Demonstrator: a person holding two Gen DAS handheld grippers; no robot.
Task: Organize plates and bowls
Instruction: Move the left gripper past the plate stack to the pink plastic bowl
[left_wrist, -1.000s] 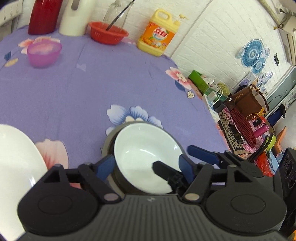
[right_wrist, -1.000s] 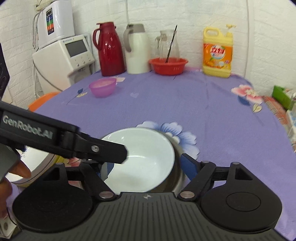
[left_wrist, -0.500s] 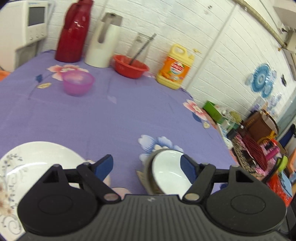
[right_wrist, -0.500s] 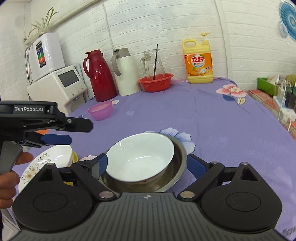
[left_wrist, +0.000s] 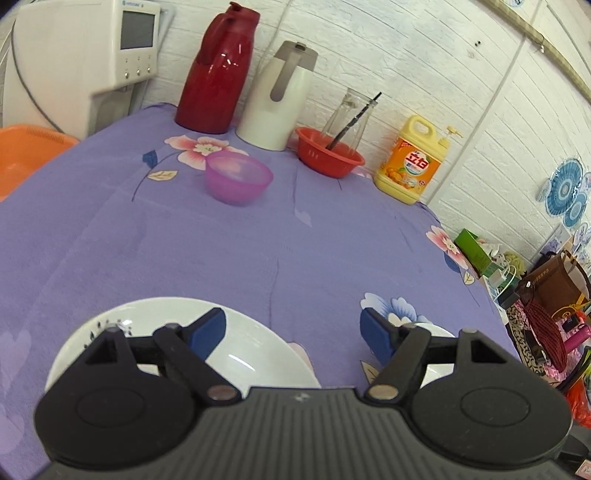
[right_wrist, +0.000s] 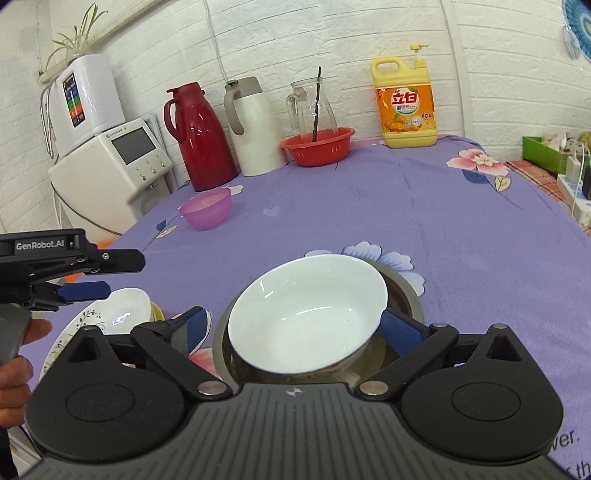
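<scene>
A white bowl (right_wrist: 306, 328) rests tilted inside a steel bowl (right_wrist: 402, 295) at the table's near edge. My right gripper (right_wrist: 295, 328) is open, its fingers either side of the bowls, holding nothing. A white plate with a leaf pattern (left_wrist: 255, 350) lies to the left; it also shows in the right wrist view (right_wrist: 110, 314), with something yellow (right_wrist: 158, 313) under it. My left gripper (left_wrist: 291, 332) is open and empty above the plate's right part. It shows from the side in the right wrist view (right_wrist: 99, 273). A purple bowl (left_wrist: 238, 179) sits far back.
Along the back wall stand a red thermos (right_wrist: 199, 136), a white jug (right_wrist: 255, 129), a red basket (right_wrist: 317, 146) with a glass pitcher, and a yellow detergent bottle (right_wrist: 404, 101). A white appliance (right_wrist: 114, 162) stands at the left. A purple flowered cloth (right_wrist: 406, 206) covers the table.
My left gripper has moved left off the white bowl and now hovers over the plate. My right gripper has pulled back and risen a little; the bowls stay put.
</scene>
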